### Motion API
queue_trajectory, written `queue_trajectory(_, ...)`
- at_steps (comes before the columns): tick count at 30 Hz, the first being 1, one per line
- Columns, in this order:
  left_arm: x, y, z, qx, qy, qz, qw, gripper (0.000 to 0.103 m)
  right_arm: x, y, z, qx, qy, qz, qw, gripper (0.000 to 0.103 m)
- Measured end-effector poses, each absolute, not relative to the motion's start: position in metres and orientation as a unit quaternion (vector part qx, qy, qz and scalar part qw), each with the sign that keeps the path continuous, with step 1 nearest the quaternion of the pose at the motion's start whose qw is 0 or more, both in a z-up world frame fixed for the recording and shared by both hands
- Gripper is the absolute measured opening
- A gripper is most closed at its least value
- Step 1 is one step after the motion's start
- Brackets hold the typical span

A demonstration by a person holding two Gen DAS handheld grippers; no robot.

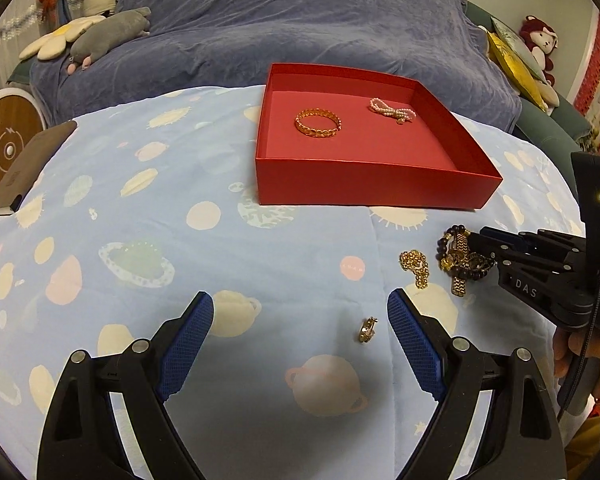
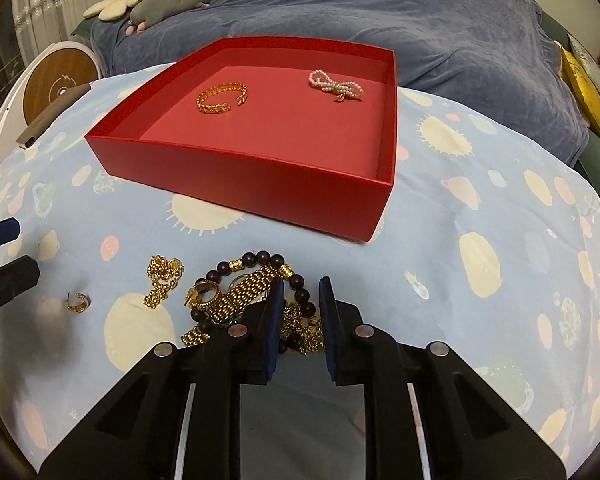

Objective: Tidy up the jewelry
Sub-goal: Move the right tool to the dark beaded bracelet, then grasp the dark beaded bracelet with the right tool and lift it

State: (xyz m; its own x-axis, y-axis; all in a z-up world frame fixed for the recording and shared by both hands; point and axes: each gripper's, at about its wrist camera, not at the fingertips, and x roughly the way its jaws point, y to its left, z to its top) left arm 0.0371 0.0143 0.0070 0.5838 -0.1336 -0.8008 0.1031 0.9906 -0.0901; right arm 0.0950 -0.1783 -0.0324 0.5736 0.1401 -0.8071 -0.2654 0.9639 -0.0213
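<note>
Item: gold hoop earring (image 1: 367, 330), lying loose on the bed's planet-print sheet (image 1: 140, 200), between the wide-spread left tongs (image 1: 300, 344) and nearer their right pad. Right tongs (image 2: 301, 312) narrowed around the beaded bracelet (image 2: 300, 300) in the tangled heap, apparently gripping it.

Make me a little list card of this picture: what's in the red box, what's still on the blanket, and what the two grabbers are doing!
In the red box: gold bangle, pearl bow piece
On the spotted cloth: small gold earring, gold chain, tangled pile with dark bead bracelet and gold link band
Left gripper: wide open around the earring, not touching it
Right gripper: nearly closed in the pile, grip unclear
</note>
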Motion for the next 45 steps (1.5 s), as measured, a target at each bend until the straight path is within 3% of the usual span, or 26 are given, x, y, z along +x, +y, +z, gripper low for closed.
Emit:
queue_trajectory(2,0.037,0.013,0.006,-0.017,0.453,-0.068,0.889,0.086,0.095,-0.178,-0.03,-0.068,0.449,0.118,0.883,0.006)
queue_trajectory(9,0.041,0.011,0.007,-0.027,0.454,-0.073,0.888,0.086,0.07,-0.179,0.012,-0.011,0.413,0.162,0.896,0.005)
queue_trajectory(11,0.042,0.009,0.009,-0.033,0.453,-0.077,0.887,0.086,0.056,-0.182,0.029,0.014,0.396,0.182,0.9,0.0)
queue_trajectory(19,0.042,-0.004,0.01,-0.035,0.454,-0.085,0.886,0.086,0.031,-0.205,0.055,0.029,0.38,0.181,0.907,0.0)
queue_trajectory(25,0.043,-0.014,0.011,-0.032,0.453,-0.089,0.886,0.086,0.055,-0.197,0.013,-0.004,0.434,0.147,0.889,0.009)
queue_trajectory(26,0.044,-0.015,0.011,-0.034,0.453,-0.09,0.886,0.086,0.061,-0.194,0.008,-0.007,0.438,0.147,0.887,0.013)
queue_trajectory(28,0.044,-0.016,0.012,-0.034,0.452,-0.091,0.887,0.086,0.069,-0.191,0.001,-0.017,0.439,0.144,0.887,0.03)
queue_trajectory(37,0.048,-0.011,0.009,-0.041,0.458,-0.091,0.883,0.086,0.099,-0.183,-0.023,-0.031,0.463,0.152,0.873,0.03)
queue_trajectory(39,0.048,-0.011,0.008,-0.043,0.459,-0.091,0.883,0.086,0.102,-0.182,-0.028,-0.027,0.467,0.162,0.869,0.027)
queue_trajectory(42,0.049,-0.011,0.01,-0.045,0.458,-0.092,0.883,0.086,0.102,-0.182,-0.026,-0.024,0.466,0.173,0.868,0.007)
queue_trajectory(45,0.049,-0.01,0.011,-0.047,0.456,-0.09,0.884,0.086,0.093,-0.185,-0.011,-0.009,0.452,0.179,0.874,0.007)
